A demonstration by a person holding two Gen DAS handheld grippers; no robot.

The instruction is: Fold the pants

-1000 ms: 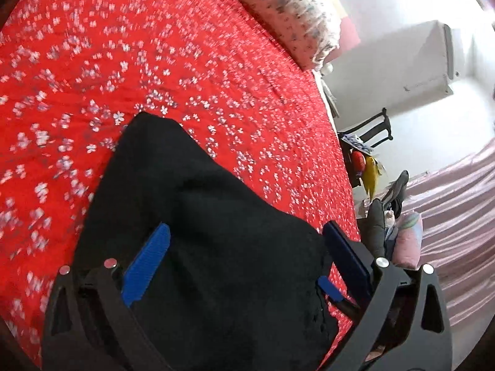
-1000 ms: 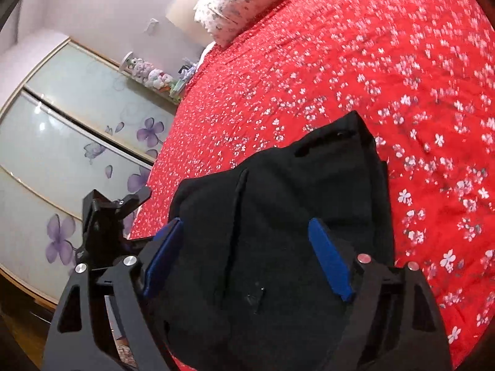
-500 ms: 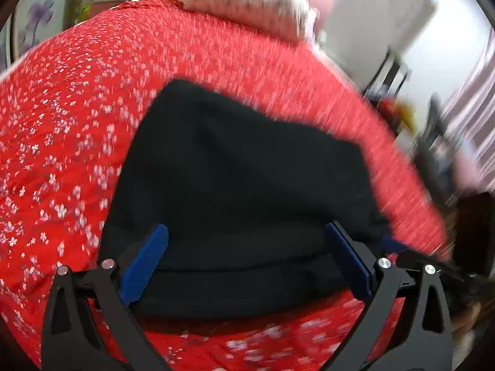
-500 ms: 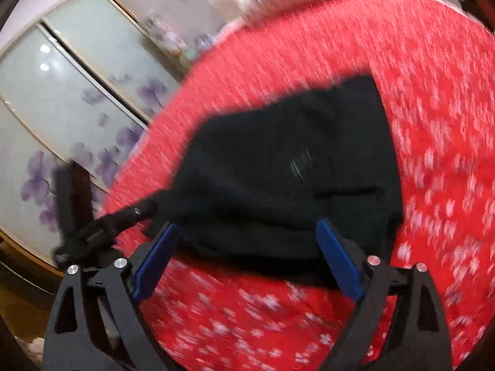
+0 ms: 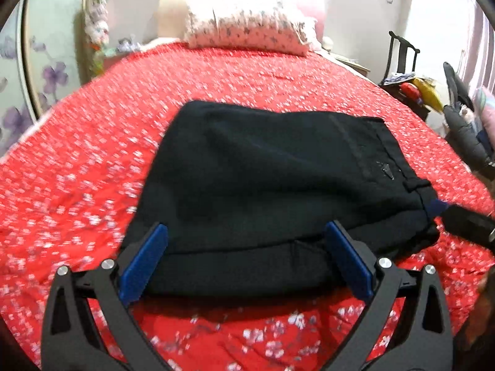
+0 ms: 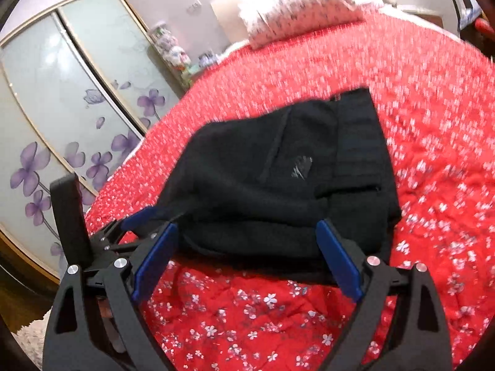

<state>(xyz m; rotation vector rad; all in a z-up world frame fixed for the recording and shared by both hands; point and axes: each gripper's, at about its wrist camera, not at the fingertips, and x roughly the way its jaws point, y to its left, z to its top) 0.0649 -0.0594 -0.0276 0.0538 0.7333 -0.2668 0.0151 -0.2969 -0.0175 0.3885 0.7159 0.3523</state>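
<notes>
Left wrist view first: the folded black fabric pants [image 5: 272, 182] lie as a compact bundle on the red bed cover with small white flowers [image 5: 92, 154], toward the near side of the bed, with the waistband and a belt loop turned to the right edge. The left claw [image 5: 244, 256] stands with its blue pads wide apart, nothing between them; the bundle's near edge sits just beyond the tips. That reads like a release-and-check pose: apart so the cloth lies free, low enough to press or tidy the fold.

Over to the right wrist view, and the right claw [image 6: 246, 255] is spread the same way, empty, looking at the pants [image 6: 278, 185] from the other corner. The left claw's blue tip [image 6: 139, 216] pokes in at the bundle's left corner, touching or just beside it; I can't tell which. Layers stack at the near edge, so my call is the fold is largely done, with squaring-up left at most.

What's murky: motion blur smears the flower print and the pale patterned pillow [image 5: 247, 27] at the head of the bed. How many layers are inside the bundle is hidden, as are the pant legs. A small pale mark on the cloth is too blurred to read. Clutter at the right is cut off.
</notes>
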